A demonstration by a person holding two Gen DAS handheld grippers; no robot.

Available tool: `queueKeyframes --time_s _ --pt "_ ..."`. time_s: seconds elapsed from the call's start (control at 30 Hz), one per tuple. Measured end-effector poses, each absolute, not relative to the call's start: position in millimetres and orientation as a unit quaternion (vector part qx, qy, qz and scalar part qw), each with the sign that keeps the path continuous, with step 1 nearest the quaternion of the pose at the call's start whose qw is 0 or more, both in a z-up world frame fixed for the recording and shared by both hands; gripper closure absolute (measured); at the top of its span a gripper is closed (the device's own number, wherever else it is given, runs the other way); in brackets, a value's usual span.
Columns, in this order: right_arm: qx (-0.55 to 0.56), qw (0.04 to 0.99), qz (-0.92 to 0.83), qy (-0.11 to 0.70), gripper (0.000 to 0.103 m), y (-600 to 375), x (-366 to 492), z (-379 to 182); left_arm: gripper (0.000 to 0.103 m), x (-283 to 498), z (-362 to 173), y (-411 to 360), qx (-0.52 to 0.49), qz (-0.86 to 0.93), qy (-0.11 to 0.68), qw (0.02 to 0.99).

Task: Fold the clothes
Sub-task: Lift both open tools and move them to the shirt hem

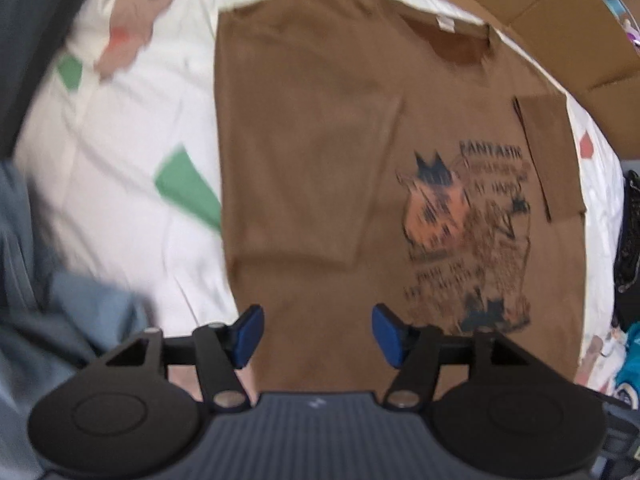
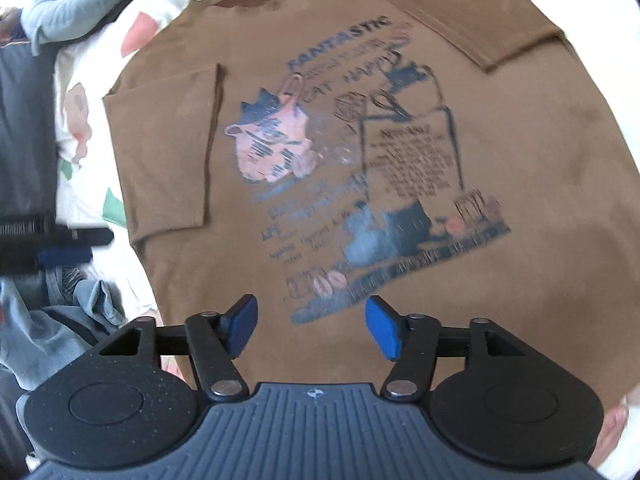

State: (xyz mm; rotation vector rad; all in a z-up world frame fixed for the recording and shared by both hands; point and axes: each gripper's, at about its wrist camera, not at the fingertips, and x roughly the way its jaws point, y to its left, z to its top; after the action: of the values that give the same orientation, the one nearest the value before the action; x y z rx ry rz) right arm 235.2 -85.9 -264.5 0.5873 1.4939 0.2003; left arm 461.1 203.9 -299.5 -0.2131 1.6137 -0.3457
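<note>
Lying flat on a bed sheet (image 1: 120, 168), white with green and pink patches: one brown T-shirt (image 1: 312, 152), print side up, one side panel and its sleeve already folded inward over the body; collar with white label (image 1: 444, 24) at the far end, hem nearest the cameras.

Left view, left to right: grey-blue garment (image 1: 48, 320) bunched at the lower left edge; patterned sheet; folded plain half of the shirt; printed graphic (image 1: 468, 232) with the word FANTASTIC; a short sleeve (image 1: 552, 152) lying flat at the right edge; cardboard box (image 1: 560, 12) beyond the collar. Left tongs (image 1: 318, 336) released, blue pads apart, hovering over the hem area; nothing between them, fabric below and not gripped.

Right view, left to right: a person's light sleeve (image 2: 80, 4) at the top left; other tongs seen side-on at the left edge; crumpled denim (image 2: 80, 304) beside the sheet; folded sleeve edge; graphic (image 2: 360, 168) central; second sleeve (image 2: 480, 20) at the upper right. Right tongs (image 2: 312, 328) likewise released, pads spread, above the lower edge of the print; no cloth held. Image slightly blurred throughout.
</note>
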Motion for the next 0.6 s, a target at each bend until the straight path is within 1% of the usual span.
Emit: queueKeyframes --time_s 0.1,0.37,0.6 --pt "0.268 0.685 0.078 0.673 0.034 -91.3 223.1 -263.4 0.04 432.7 -297.9 200.6 -0.114 -0.152 0.727 0.659" --pt "0.251 0.693 0.074 0.672 0.033 -122.5 194.2 -253.3 0.04 364.0 -289.3 179.8 -0.057 -0.2 0.758 0.618" --pt "0.229 0.699 0.098 0.67 0.033 -166.6 163.2 -241.5 0.041 330.0 -263.6 175.8 -0.059 -0.207 0.764 0.608"
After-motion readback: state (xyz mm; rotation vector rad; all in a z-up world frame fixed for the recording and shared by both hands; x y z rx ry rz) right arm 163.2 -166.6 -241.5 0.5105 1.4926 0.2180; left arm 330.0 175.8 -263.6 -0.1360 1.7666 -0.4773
